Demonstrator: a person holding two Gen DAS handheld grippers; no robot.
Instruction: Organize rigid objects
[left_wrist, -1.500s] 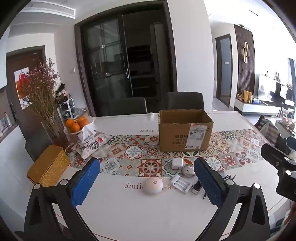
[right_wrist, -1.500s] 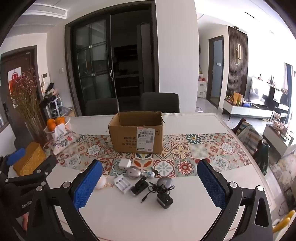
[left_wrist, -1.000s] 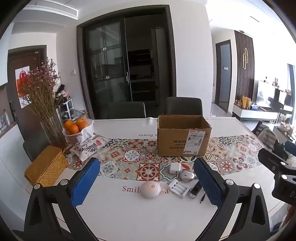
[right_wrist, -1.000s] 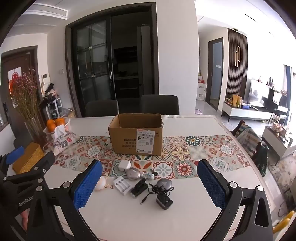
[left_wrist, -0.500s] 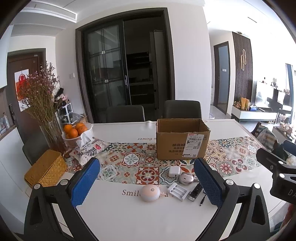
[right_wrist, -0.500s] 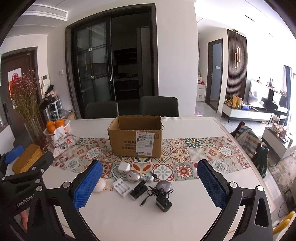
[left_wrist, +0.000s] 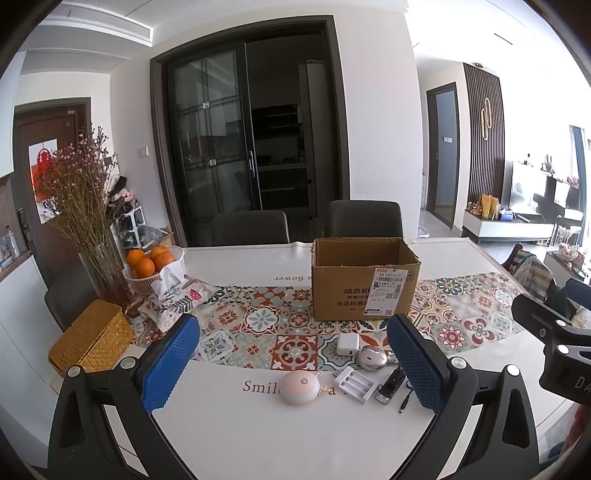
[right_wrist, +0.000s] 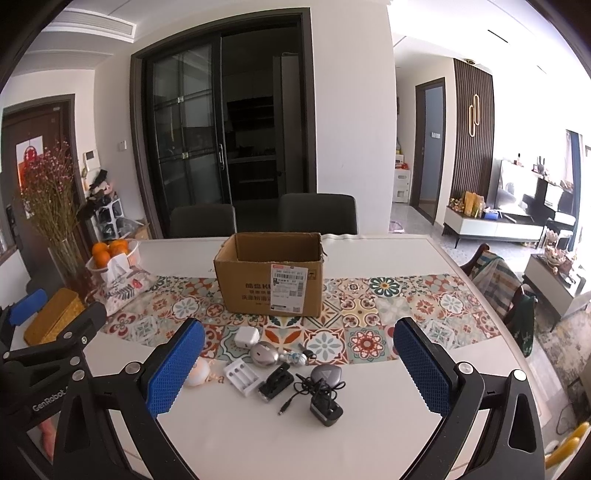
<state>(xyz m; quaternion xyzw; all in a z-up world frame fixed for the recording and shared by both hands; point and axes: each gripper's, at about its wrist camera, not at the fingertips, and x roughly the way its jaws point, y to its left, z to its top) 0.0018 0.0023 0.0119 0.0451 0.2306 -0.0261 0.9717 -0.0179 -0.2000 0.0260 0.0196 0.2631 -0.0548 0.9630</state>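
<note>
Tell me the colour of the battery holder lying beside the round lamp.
White; the battery holder shows best in the right wrist view.

The cardboard box (right_wrist: 269, 280) hides its own floor. The left gripper's blue pad (left_wrist: 415, 362) covers part of the black charger (left_wrist: 389, 380). The label's (right_wrist: 289, 290) print is too small to read.

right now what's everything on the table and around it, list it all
cardboard box: 1, brown, open, on the patterned runner
charger cube: 1, white, in front of the box
battery holder: 1, white, near table edge
round lamp: 1, pale pink, left of the holder
silver case: 1, behind the holder
black clip: 1, right of the holder
power adapter: 1, black, with cable
grey pod: 1, behind the adapter
oranges: several, in a white basket
wicker box: 1, yellow, far left
dried flowers: 1 vase
chairs: 2, dark, behind the table
left gripper: jaws open
right gripper: jaws open
</note>
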